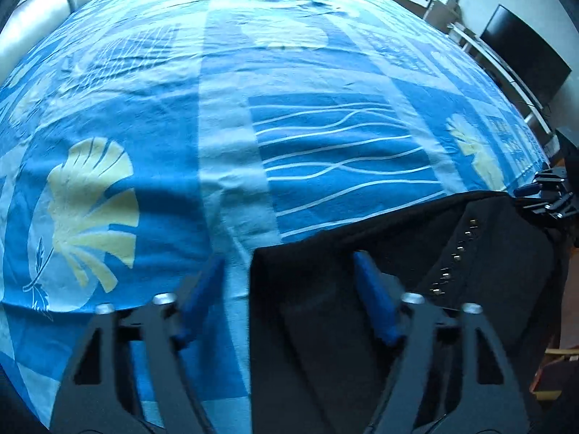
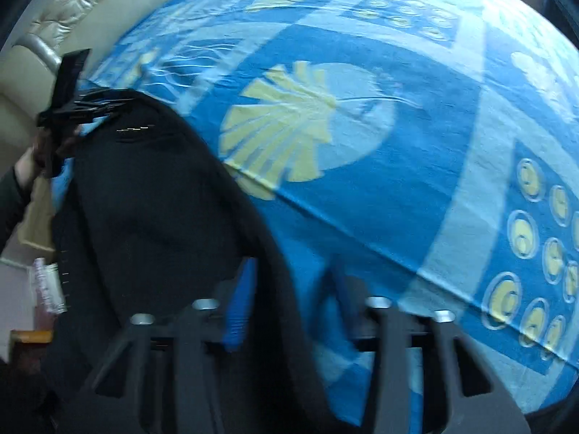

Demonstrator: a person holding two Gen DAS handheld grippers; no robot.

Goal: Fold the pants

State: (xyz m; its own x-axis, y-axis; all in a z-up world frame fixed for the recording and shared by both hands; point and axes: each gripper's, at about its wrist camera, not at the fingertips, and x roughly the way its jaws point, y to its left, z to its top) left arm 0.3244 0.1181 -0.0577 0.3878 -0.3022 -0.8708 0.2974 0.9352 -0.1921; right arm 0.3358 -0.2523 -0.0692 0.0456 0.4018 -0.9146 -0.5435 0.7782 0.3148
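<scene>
Pants: we see the black pants (image 1: 416, 253) lying at the near edge of the bed, on the blue patterned sheet (image 1: 181, 108); a row of small metal studs (image 1: 456, 256) shows on the cloth in the left wrist view.

Spread: from these views the garment looks bunched and hanging partly over the bed's edge, not laid flat; we cannot see its legs or waistband clearly.

Left gripper: our left gripper (image 1: 289, 264) straddles the left edge of the cloth, one blue finger (image 1: 202, 289) over the bare sheet and the other over the black fabric. The jaws stand partly apart, and no pad looks pressed on the cloth, so we judge nothing is gripped.

Right gripper: our right gripper (image 2: 289, 278) points down at the other edge of the pants. One blue finger (image 2: 240, 300) sits on the dark cloth, while its partner is blurred over the sheet. The gap looks narrow, but we cannot tell whether it has pinched the fabric.

Done so far: no fold is visible, so we judge the task is at its start, with both hands taking hold.

Left to do: secure both edges, draw the pants onto the bed, smooth them, then fold leg over leg and again across.
</scene>
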